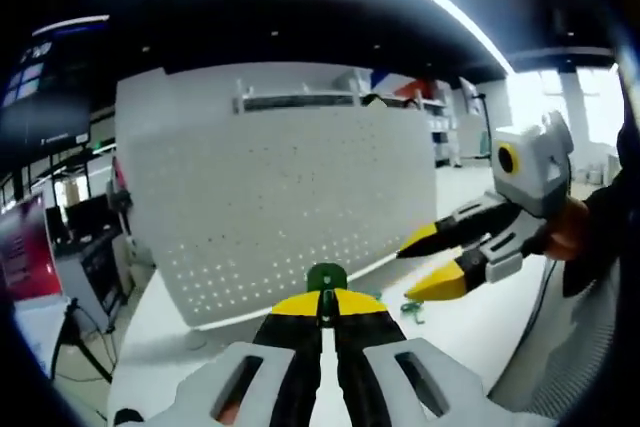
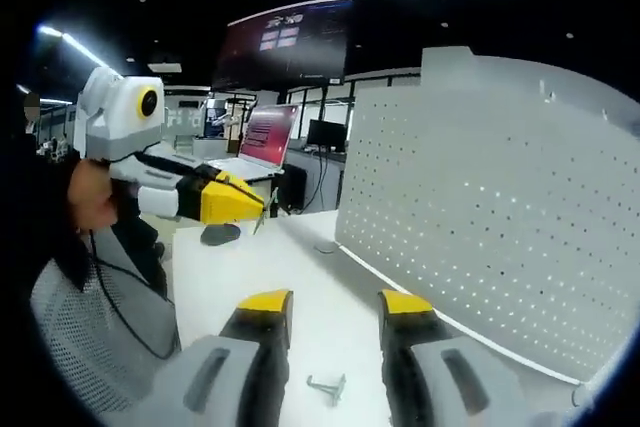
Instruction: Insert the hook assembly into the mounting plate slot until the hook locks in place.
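The white perforated mounting plate (image 1: 290,197) stands upright on the white table (image 1: 480,332). My left gripper (image 1: 323,299) is shut on a small green hook piece (image 1: 326,275), held a little way in front of the plate's lower edge. My right gripper (image 1: 432,262) comes in from the right, open and holding nothing. In the right gripper view my right gripper (image 2: 335,304) stands open over the table (image 2: 250,267), with the plate (image 2: 480,217) on the right. The left gripper (image 2: 250,205) is at the left, a thin hook (image 2: 262,217) at its tip.
A small grey metal hook (image 2: 328,385) lies on the table between my right jaws. A green part (image 1: 410,309) rests on the table near the plate's right end. A laptop (image 2: 265,142) and a mouse (image 2: 220,234) sit at the far end. A person's sleeve (image 2: 90,327) is at the left.
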A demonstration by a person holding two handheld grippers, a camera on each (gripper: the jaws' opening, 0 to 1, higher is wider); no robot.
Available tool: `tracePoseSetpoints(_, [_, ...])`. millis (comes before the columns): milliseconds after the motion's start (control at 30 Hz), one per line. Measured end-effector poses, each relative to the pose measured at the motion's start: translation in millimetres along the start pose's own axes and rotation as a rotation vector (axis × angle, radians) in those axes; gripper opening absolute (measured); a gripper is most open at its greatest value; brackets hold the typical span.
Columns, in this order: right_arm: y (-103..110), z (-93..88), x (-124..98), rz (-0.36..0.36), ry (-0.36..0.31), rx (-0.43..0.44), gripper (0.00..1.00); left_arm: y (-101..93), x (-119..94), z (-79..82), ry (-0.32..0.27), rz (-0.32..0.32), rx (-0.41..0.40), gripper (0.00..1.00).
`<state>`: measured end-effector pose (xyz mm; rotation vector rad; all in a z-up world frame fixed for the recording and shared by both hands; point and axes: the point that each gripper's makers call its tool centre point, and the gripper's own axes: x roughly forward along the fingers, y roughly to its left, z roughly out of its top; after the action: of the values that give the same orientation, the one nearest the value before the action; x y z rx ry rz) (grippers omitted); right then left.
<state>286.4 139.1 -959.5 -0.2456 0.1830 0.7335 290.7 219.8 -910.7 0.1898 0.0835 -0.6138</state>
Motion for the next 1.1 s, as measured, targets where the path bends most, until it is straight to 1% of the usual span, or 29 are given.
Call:
tracePoseSetpoints(67, [-0.9, 2.5, 0.0, -0.003, -0.009, -0.005, 0.32, 5.6, 4.2, 9.5, -0.012, 0.007, 0.015, 0.03])
tracePoseSetpoints(133, [-1.7, 3.4, -0.6, -0.001, -0.013, 0.008, 0.32, 13.0, 9.5, 21.5, -0.029, 0.016, 0.026, 0.03])
tracePoseSetpoints(233, [-3.8, 6.3, -2.2, -0.007, -0.026, 0.013, 0.32, 21.5, 18.7, 34.9, -0.047, 0.017, 0.033, 0.03])
tracePoseSetpoints(400, [-5.9, 6.3, -3.0, -0.014, -0.028, 0.020, 0.32, 39.5, 35.9, 65.9, -0.104, 0.052, 0.043, 0.03])
tracePoseSetpoints(500, [-5.8, 6.7, -3.7, -0.015, -0.030, 0.020, 0.31, 47.9, 43.2, 79.2, -0.131, 0.073, 0.033, 0.03])
tracePoseSetpoints(567, [-6.7, 6.6, -4.2, -0.017, -0.031, 0.021, 0.31, 54.3, 47.9, 86.0, -0.151, 0.087, 0.005, 0.03])
tracePoseSetpoints(700, [-9.6, 6.9, -5.1, -0.022, -0.033, 0.039, 0.32, 63.1, 56.6, 92.2, -0.172, 0.100, -0.034, 0.03])
tracePoseSetpoints(933, [-11.4, 8.6, -5.6, -0.015, -0.043, 0.073, 0.32, 77.8, 75.4, 101.6, -0.200, 0.126, -0.060, 0.03])
tracePoseSetpoints(1100, [-15.1, 7.1, -6.4, -0.020, -0.042, 0.094, 0.32, 83.2, 91.4, 105.3, -0.206, 0.144, -0.063, 0.03])
